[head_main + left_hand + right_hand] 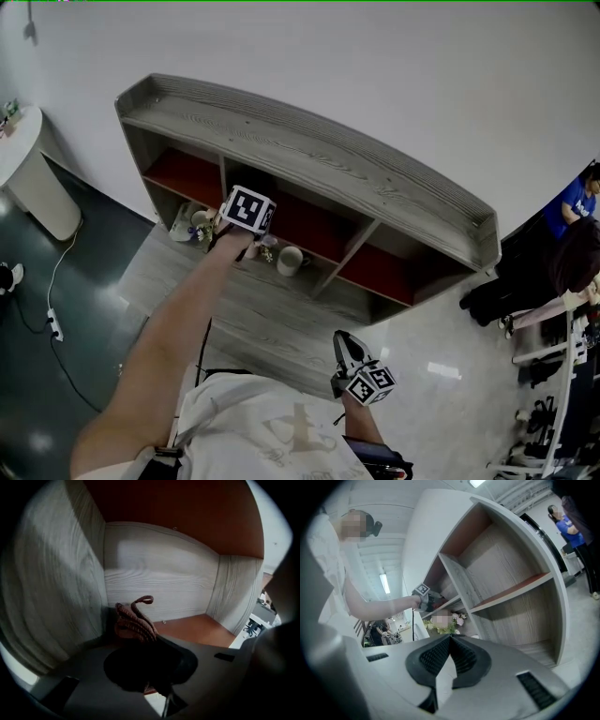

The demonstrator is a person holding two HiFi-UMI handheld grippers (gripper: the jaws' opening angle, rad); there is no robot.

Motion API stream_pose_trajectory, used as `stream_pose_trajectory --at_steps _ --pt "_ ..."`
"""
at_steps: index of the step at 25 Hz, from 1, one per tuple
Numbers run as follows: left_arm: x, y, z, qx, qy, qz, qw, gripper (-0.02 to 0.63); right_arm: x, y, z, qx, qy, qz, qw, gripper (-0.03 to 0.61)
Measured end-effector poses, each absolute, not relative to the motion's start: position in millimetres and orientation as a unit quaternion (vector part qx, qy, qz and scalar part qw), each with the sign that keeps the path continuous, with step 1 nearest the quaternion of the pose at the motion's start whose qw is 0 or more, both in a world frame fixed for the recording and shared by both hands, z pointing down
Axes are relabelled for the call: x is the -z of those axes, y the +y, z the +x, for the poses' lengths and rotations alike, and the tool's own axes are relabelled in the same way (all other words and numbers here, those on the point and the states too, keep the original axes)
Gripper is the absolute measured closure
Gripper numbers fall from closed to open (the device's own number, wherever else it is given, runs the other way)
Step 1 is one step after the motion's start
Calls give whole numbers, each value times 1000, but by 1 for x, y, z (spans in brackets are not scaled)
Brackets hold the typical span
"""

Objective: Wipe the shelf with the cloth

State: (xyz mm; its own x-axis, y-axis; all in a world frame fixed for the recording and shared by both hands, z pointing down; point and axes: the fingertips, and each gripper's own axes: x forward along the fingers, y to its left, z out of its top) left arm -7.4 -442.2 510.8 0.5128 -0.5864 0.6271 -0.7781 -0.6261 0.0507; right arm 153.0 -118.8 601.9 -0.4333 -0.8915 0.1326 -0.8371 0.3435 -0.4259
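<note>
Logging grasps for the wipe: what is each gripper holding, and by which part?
The left gripper is shut on the cloth, pinching its bunched near end; the rest sticks out ahead. The right gripper is shut, empty.

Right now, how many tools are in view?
2. The left tool is inside a compartment of the shelf, shut on the cloth; the right tool, shut and empty, is held low by the person. No others show.

Left hand-held gripper point(145, 639) clamped, right one point(450, 638) closed
</note>
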Motion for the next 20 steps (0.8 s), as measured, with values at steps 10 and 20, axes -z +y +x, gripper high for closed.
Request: stream_pose_trajectory --at_steps 10,20 --pt "-508 -430 -34 -264 -449 835 180 551 -607 -108 145 231 828 -507 59 574" --pt "-507 -384 -57 -202 -452 852 169 549 -612 -105 137 241 842 -479 56 574"
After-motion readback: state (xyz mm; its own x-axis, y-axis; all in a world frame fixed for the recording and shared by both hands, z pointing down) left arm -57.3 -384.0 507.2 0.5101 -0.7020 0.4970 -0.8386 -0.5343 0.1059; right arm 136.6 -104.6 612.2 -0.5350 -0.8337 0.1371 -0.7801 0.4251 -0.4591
